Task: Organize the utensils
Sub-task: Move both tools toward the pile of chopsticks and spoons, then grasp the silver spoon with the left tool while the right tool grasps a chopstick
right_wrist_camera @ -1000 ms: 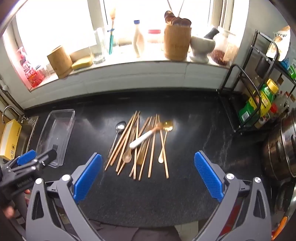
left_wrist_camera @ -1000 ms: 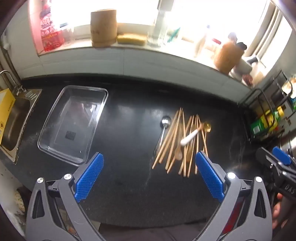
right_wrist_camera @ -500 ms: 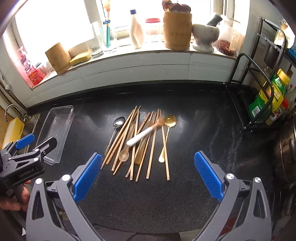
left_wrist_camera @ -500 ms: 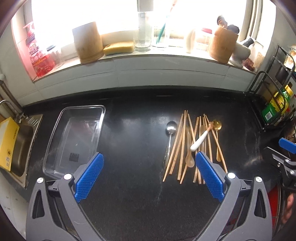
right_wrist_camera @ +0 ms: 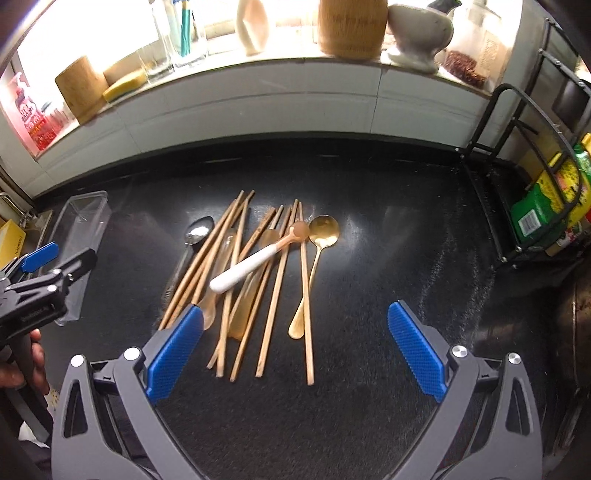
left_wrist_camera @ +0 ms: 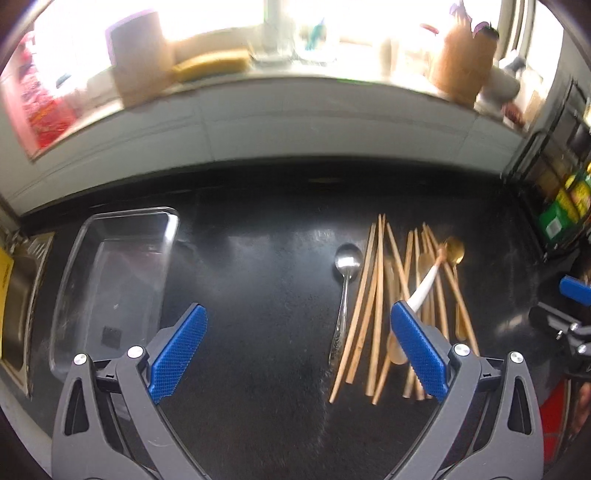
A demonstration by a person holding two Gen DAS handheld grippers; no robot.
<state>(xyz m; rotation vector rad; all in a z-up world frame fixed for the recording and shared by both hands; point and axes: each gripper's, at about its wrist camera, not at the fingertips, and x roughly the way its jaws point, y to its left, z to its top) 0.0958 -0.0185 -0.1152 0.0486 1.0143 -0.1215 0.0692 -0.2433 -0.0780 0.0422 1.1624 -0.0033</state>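
Moved: both grippers have come in closer to the utensil pile than a moment ago; pile itself unchanged.
Left gripper (left_wrist_camera: 298, 354): jaws wide apart, holding nothing, hovering over bare counter (left_wrist_camera: 258, 258) between tray and pile; right blue pad overlaps the pile's near ends in its own view.
Right gripper (right_wrist_camera: 294, 350): jaws spread wide, nothing held, low over the near ends of the chopsticks.
Utensils: wooden chopsticks (right_wrist_camera: 273, 288) fanned on the counter mid-right, silver spoon (left_wrist_camera: 345, 291) on the pile's left edge, gold spoon (right_wrist_camera: 317, 254) on its right, white-handled spoon (right_wrist_camera: 255, 264) lying across the top.
Tray: clear plastic tray (left_wrist_camera: 110, 280) at the counter's left, nothing in it, well apart from the pile.
Left view only: tray interior in full, sink edge (left_wrist_camera: 18, 295); image motion-blurred.
Right view only: person's hand (right_wrist_camera: 22, 365) on the left gripper handle, wire rack (right_wrist_camera: 524, 177) with bottles far right, mortar (right_wrist_camera: 417, 29) on the sill.
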